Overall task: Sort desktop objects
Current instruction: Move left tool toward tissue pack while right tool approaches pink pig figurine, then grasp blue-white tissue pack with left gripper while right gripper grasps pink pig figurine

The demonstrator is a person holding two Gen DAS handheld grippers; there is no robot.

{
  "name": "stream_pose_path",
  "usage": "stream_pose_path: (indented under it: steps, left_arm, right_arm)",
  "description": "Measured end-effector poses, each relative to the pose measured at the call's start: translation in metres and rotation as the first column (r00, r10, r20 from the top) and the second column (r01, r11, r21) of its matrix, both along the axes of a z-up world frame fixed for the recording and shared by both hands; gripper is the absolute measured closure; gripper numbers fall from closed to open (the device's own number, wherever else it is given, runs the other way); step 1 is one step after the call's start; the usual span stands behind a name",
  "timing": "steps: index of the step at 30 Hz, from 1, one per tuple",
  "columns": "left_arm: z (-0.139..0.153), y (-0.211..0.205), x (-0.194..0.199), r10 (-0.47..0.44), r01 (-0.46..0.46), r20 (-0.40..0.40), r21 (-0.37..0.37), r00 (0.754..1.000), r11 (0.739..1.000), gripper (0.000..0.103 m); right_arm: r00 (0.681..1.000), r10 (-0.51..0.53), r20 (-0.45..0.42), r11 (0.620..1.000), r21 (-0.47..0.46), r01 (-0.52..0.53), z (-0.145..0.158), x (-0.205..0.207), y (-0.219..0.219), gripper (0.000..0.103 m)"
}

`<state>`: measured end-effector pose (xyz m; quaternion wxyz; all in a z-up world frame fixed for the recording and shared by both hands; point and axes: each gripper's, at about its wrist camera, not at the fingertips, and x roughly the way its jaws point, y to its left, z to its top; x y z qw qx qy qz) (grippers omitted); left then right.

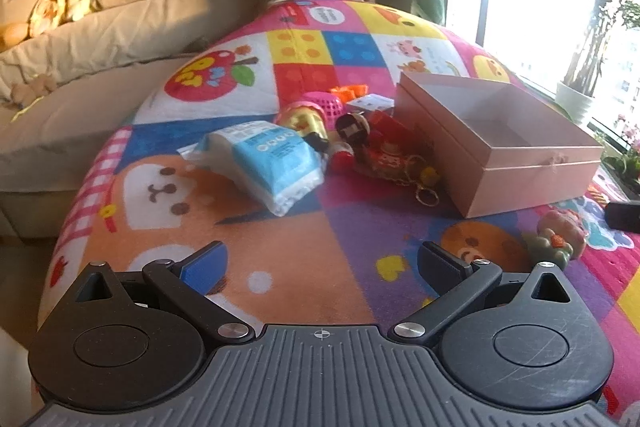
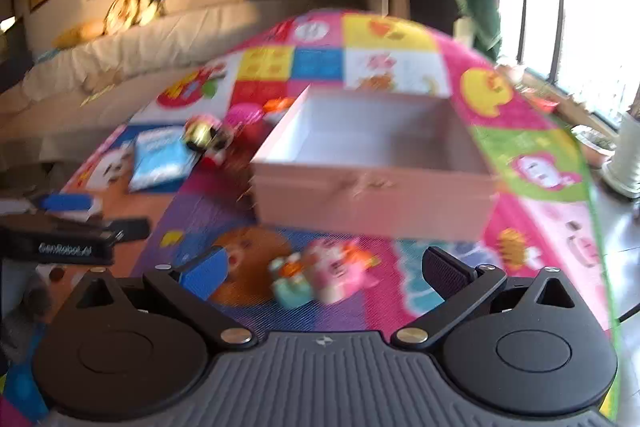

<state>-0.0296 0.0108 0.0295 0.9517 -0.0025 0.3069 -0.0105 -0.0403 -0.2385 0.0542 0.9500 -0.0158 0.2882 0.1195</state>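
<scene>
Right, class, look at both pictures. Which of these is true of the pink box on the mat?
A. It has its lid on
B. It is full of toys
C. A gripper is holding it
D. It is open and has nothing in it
D: the pink box stands open with a bare floor, and both the left gripper and right gripper are open and short of it.

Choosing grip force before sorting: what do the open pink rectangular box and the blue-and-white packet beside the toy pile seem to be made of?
The open pink rectangular box looks like matte paperboard: flat stiff walls, crisp edges, no shine. The blue-and-white packet looks like soft, slightly glossy plastic film: crinkled translucent ends, bulging sides; probably a tissue pack, though the print is unreadable.
</scene>
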Motion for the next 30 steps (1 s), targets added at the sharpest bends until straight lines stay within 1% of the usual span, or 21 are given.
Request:
stream_pose_path:
  steps: [3, 5, 7, 9, 12, 15, 16, 18, 20, 21, 22, 23, 26, 28, 30]
  left_arm:
    - [0.003, 0.005, -0.001, 0.001, -0.001, -0.005, -0.020, 1.000, 1.000, 0.000]
    - [0.006, 0.007, -0.004, -0.002, 0.002, 0.005, -0.018, 1.000, 1.000, 0.000]
    - [0.009, 0.009, -0.006, 0.007, -0.007, 0.019, -0.006, 1.000, 1.000, 0.000]
    - [0.010, 0.010, -0.004, 0.021, -0.021, 0.021, -0.007, 1.000, 1.000, 0.000]
    - [0.010, 0.012, 0.001, 0.027, -0.026, 0.014, -0.023, 1.000, 0.999, 0.000]
    - [0.009, 0.008, 0.003, 0.008, -0.008, 0.008, -0.018, 1.000, 1.000, 0.000]
    - [0.009, 0.007, 0.004, -0.003, 0.003, 0.009, -0.014, 1.000, 1.000, 0.000]
    - [0.010, 0.004, 0.007, -0.027, 0.027, 0.020, 0.000, 0.999, 1.000, 0.000]
    - [0.011, 0.004, 0.013, -0.026, 0.024, 0.043, 0.033, 0.999, 0.999, 0.000]
    - [0.011, 0.005, 0.020, -0.002, 0.000, 0.047, 0.053, 0.999, 0.999, 0.000]
    - [0.010, 0.008, 0.028, 0.033, -0.035, 0.040, 0.060, 0.999, 0.998, 0.000]
    - [0.010, 0.013, 0.039, 0.071, -0.072, 0.027, 0.045, 0.997, 0.996, 0.000]
    - [0.014, 0.027, 0.073, 0.167, -0.167, -0.007, -0.039, 0.986, 0.985, 0.000]
    - [0.013, 0.032, 0.099, 0.210, -0.212, -0.038, -0.058, 0.977, 0.976, 0.000]
    - [0.006, 0.038, 0.123, 0.241, -0.248, -0.093, -0.068, 0.966, 0.966, 0.000]
  right_arm:
    - [0.998, -0.066, 0.018, 0.998, -0.020, 0.066, 0.004, 0.002, -0.015, 0.000]
    - [0.996, -0.085, 0.031, 0.995, -0.047, 0.086, 0.004, 0.002, -0.021, 0.000]
    - [0.996, -0.082, 0.032, 0.994, -0.076, 0.084, 0.002, 0.002, -0.023, 0.000]
    - [0.999, -0.049, 0.009, 0.997, -0.062, 0.049, -0.001, 0.003, -0.022, 0.000]
    - [0.999, 0.030, -0.032, 0.999, -0.035, -0.031, -0.008, 0.004, -0.011, 0.000]
    - [0.997, 0.080, -0.021, 0.993, -0.080, -0.081, -0.017, 0.008, 0.007, 0.001]
    - [0.996, 0.091, -0.018, 0.991, -0.093, -0.092, -0.018, 0.010, 0.012, 0.005]
    - [0.993, 0.111, -0.037, 0.989, -0.096, -0.114, -0.023, 0.021, 0.019, 0.009]
    - [0.992, 0.118, -0.054, 0.988, -0.092, -0.123, -0.028, 0.031, 0.022, 0.014]
    - [0.990, 0.124, -0.064, 0.986, -0.100, -0.130, -0.031, 0.036, 0.025, 0.025]
    - [0.987, 0.138, -0.077, 0.985, -0.098, -0.145, -0.033, 0.038, 0.026, 0.032]
    - [0.987, 0.139, -0.076, 0.985, -0.091, -0.146, -0.033, 0.039, 0.028, 0.032]
    - [0.985, 0.158, -0.066, 0.983, -0.082, -0.163, -0.032, 0.036, 0.029, 0.034]
    - [0.985, 0.158, -0.067, 0.984, -0.078, -0.163, -0.034, 0.035, 0.031, 0.034]
    - [0.986, 0.155, -0.060, 0.984, -0.085, -0.159, -0.034, 0.034, 0.032, 0.034]
